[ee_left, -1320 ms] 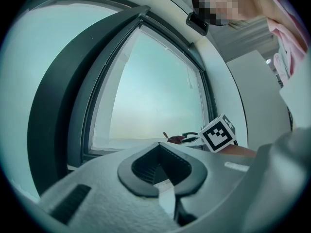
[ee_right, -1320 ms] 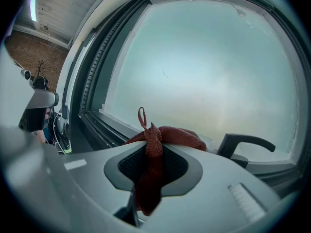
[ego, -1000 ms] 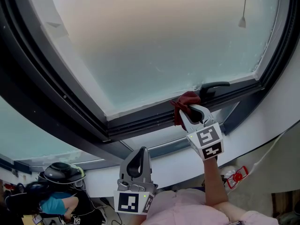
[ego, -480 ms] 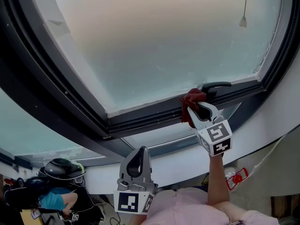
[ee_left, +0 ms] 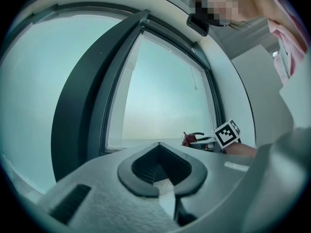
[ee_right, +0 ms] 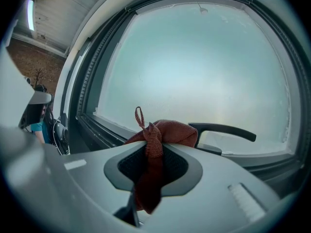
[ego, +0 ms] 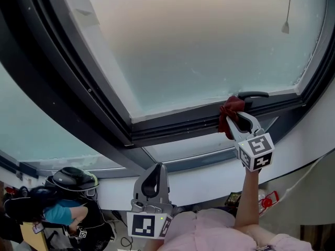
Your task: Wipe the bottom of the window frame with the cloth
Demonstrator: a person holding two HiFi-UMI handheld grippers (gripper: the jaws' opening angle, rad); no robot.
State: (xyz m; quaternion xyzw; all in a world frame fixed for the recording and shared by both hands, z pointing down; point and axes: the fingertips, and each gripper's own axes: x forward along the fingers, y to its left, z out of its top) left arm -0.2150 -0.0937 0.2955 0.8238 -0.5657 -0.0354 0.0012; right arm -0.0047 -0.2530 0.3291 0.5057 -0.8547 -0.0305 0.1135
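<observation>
My right gripper is shut on a dark red cloth, whose bunched end presses on the bottom rail of the dark window frame, just left of the black window handle. In the right gripper view the cloth bulges out between the jaws, the handle right behind it. My left gripper is held low near the body, shut and holding nothing. The left gripper view shows the cloth far off beside the right gripper's marker cube.
The frosted pane fills the frame, with a blind cord pull hanging at the upper right. A thick dark mullion runs down the left. A white sill lies below the frame. A helmet lies at lower left.
My right gripper has slid the cloth rightward along the bottom rail, toward the handle. The left gripper has stayed where it was.
</observation>
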